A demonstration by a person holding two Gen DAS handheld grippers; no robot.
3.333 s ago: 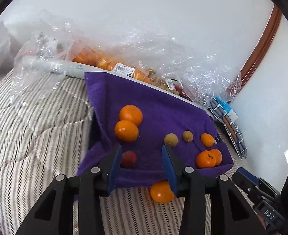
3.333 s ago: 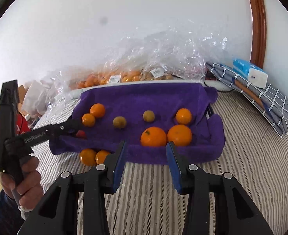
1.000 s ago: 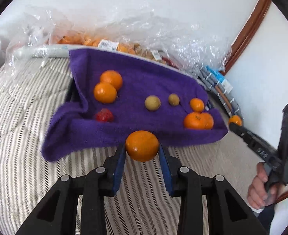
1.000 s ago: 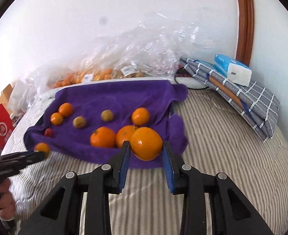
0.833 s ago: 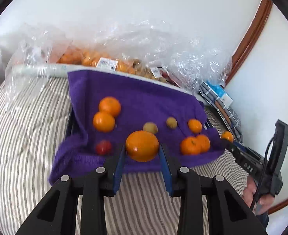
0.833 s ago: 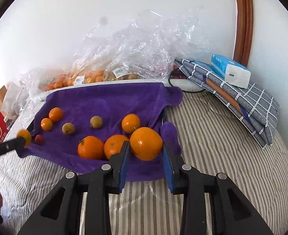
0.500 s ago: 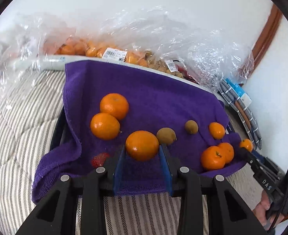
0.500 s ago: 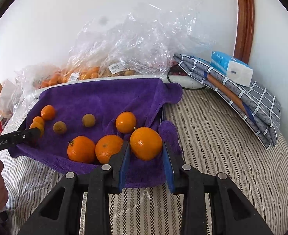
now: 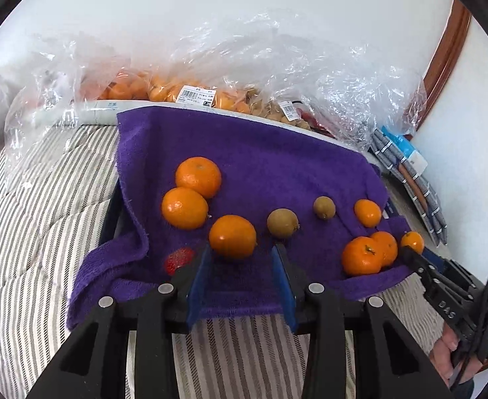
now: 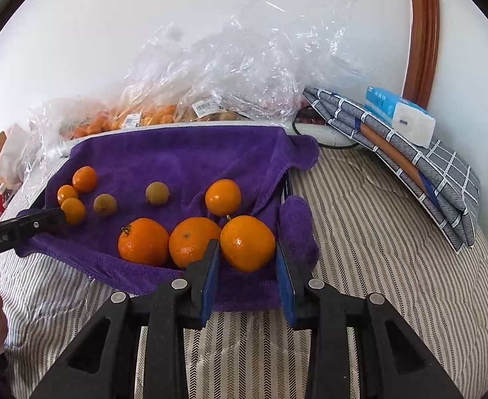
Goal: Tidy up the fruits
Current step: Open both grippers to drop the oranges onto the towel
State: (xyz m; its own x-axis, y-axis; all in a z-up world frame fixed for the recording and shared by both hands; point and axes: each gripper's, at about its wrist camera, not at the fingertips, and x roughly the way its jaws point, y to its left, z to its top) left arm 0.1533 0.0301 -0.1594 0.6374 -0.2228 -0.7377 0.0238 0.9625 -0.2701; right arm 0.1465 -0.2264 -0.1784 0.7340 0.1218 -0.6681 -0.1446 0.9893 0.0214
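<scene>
A purple towel (image 9: 277,163) lies over a tray on the striped bed. My left gripper (image 9: 240,259) is open just behind an orange (image 9: 232,236) that rests on the towel beside two other oranges (image 9: 184,208). My right gripper (image 10: 246,259) is open, with an orange (image 10: 247,243) resting on the towel between its fingertips, beside two more oranges (image 10: 144,241). Two small brown fruits (image 9: 282,223) and a red strawberry (image 9: 179,259) also lie on the towel. In the right wrist view the left gripper (image 10: 56,217) shows at the left.
Clear plastic bags (image 9: 244,76) of oranges and nuts lie behind the towel against the wall. A folded checked cloth (image 10: 410,159) with a tissue pack (image 10: 400,116) lies at the right. Striped bedding (image 10: 376,249) surrounds the towel.
Both grippers carried an orange forward over the towel and opened. Each orange now rests on the towel at the fingertips.
</scene>
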